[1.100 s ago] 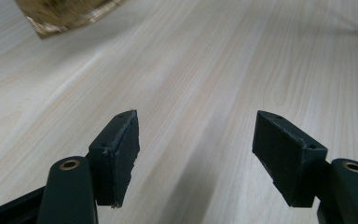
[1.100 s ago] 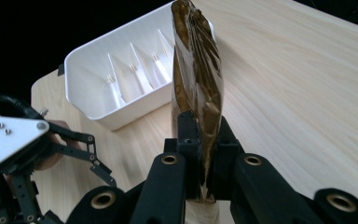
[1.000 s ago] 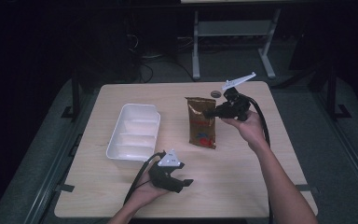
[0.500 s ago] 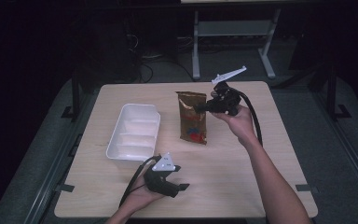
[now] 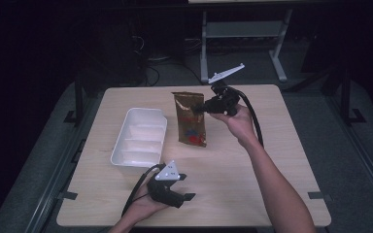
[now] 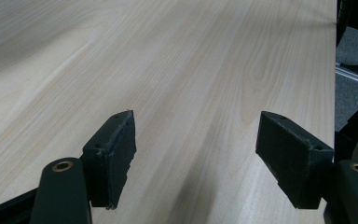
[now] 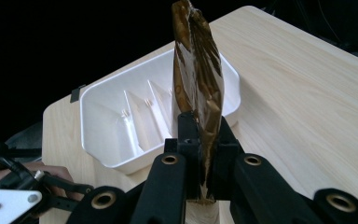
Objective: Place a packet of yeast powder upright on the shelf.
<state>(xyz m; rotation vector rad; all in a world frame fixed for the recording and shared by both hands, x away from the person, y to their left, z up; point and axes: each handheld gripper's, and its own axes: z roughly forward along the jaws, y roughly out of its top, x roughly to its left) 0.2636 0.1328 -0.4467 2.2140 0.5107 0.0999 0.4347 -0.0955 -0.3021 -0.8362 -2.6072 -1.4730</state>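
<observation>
Aloft at upper centre of the high view, the pouch hangs pinched edge-on in the right gripper, beside the tray; the left gripper rests spread and empty at lower centre. Best lowered gently over a compartment before letting go

The high view looks forward and down from above the person's side, taking in the whole table from some way off; the left gripper view sits low and close over bare tabletop, looking along its jaws toward the far edge; the right gripper view looks across the table at the white tray, near at hand; the tray is shared with the high view.
</observation>
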